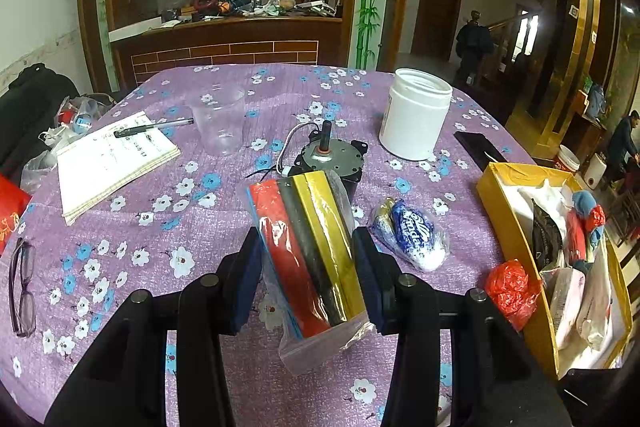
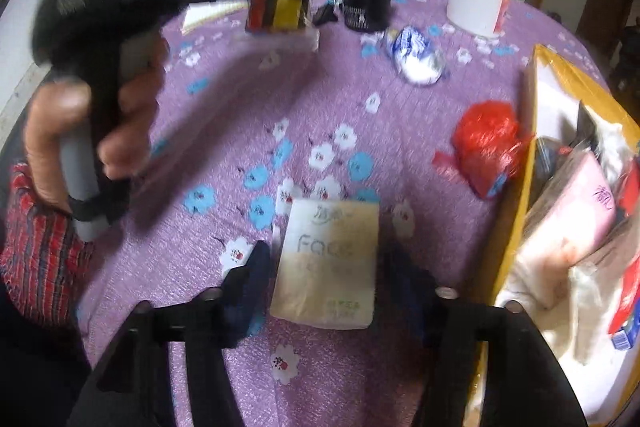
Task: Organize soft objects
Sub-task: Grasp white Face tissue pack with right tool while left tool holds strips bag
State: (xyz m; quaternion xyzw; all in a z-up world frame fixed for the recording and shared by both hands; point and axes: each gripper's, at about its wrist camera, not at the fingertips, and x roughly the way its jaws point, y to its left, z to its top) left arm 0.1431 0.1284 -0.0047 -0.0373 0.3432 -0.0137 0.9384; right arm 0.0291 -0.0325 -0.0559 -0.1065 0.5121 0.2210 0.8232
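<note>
Left gripper [image 1: 308,283] gripped the bagged pack [image 1: 310,259]; right gripper [image 2: 324,279], jaws apart, straddled the tissue pack [image 2: 328,263]; boxing [image 1: 516,239] presumably followed.

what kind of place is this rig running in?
Most likely a lived-in home, at a dining table. The table wears a purple floral cloth, with a notebook and glasses lying on it. Behind it are a cluttered wooden counter and a stair railing.
</note>
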